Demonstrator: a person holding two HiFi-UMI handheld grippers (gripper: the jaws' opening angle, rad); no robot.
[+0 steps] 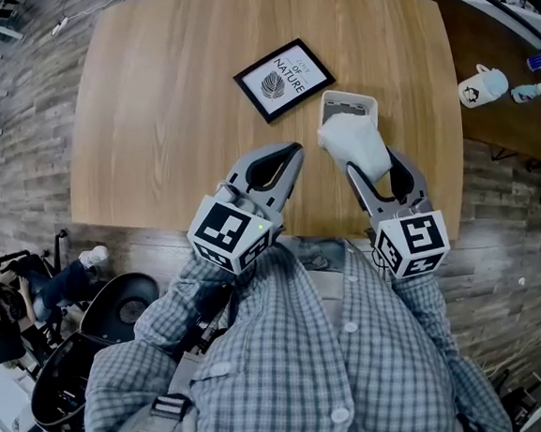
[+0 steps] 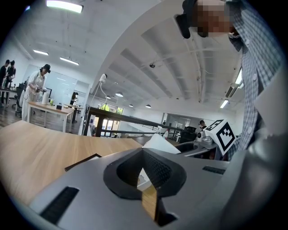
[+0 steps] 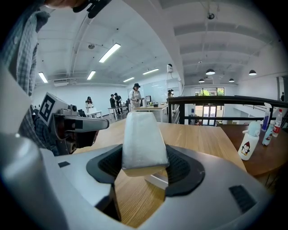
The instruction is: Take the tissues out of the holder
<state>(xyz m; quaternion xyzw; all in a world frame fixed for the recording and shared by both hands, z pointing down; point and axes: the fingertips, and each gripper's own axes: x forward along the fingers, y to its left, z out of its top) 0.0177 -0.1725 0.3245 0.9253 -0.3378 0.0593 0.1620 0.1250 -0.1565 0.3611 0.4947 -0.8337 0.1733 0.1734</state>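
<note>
A white pack of tissues (image 1: 351,142) is lifted just clear of the white tissue holder (image 1: 359,96), which lies on the wooden table (image 1: 166,97) near its right front. My right gripper (image 1: 365,169) is shut on the pack; in the right gripper view the tissues (image 3: 140,141) stand upright between the jaws, with the holder (image 3: 157,180) below. My left gripper (image 1: 291,152) is shut on nothing and hovers left of the pack. In the left gripper view its jaws meet, with a corner of the tissues (image 2: 158,143) behind them.
A black-framed leaf picture (image 1: 283,78) lies left of the holder. A penguin-print bottle (image 1: 481,86) and spray bottles (image 1: 539,63) stand on a darker table at the right. The table's front edge runs close under both grippers. A black chair (image 1: 119,310) stands at the lower left.
</note>
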